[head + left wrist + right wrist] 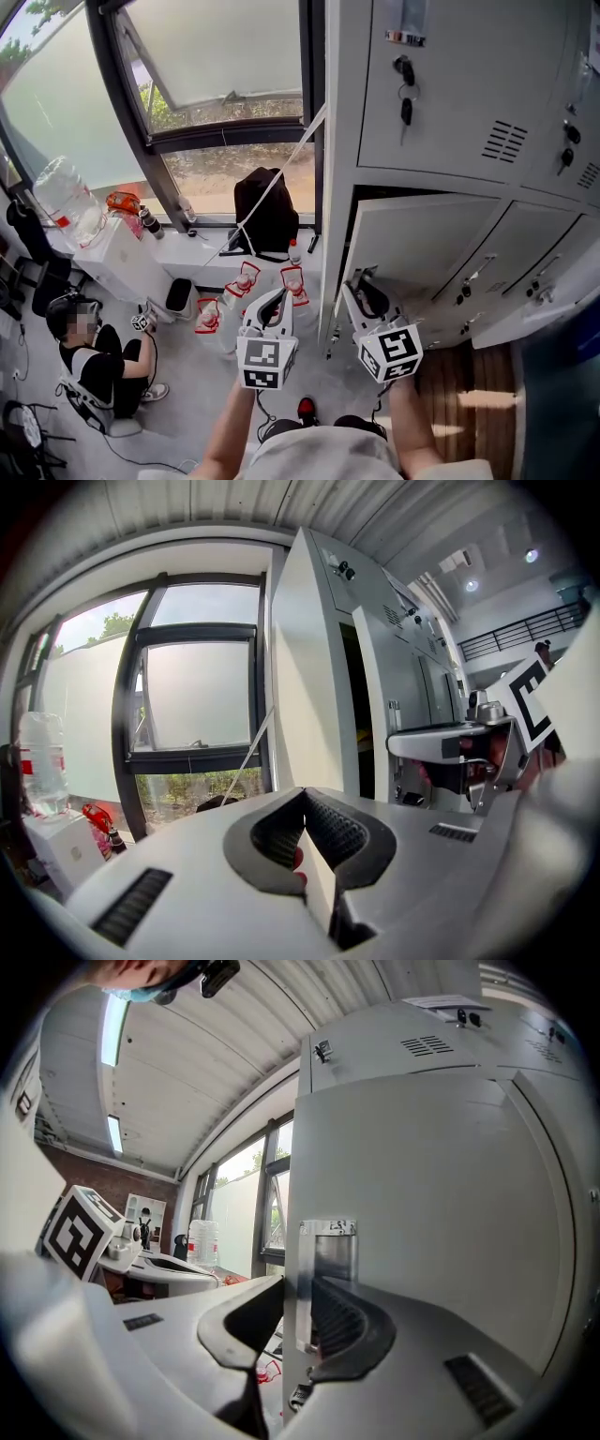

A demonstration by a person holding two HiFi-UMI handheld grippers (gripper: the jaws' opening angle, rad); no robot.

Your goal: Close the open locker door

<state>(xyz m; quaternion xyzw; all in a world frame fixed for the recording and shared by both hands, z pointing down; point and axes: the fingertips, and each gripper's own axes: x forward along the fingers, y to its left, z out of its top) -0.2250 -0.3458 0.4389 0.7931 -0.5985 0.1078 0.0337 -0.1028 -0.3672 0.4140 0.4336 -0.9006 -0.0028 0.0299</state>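
Note:
The open locker door (422,239) is grey and swung out from the lower row of the grey locker bank (441,94). My right gripper (361,281) sits at its free edge. In the right gripper view the door (422,1222) fills the right side, and my right gripper (300,1312) has its jaws on either side of the door's edge. The ribbed pad (337,1321) presses a small metal plate (328,1241) there. My left gripper (272,302) hangs shut and empty, left of the lockers. The left gripper view shows my left gripper (302,808) with its pads together.
A person (94,356) sits on the floor at lower left. Red-labelled bottles (246,281) stand on the floor below a black backpack (267,211) on the window sill. A large water bottle (70,202) rests on a white box. Keys (405,89) hang in an upper locker door.

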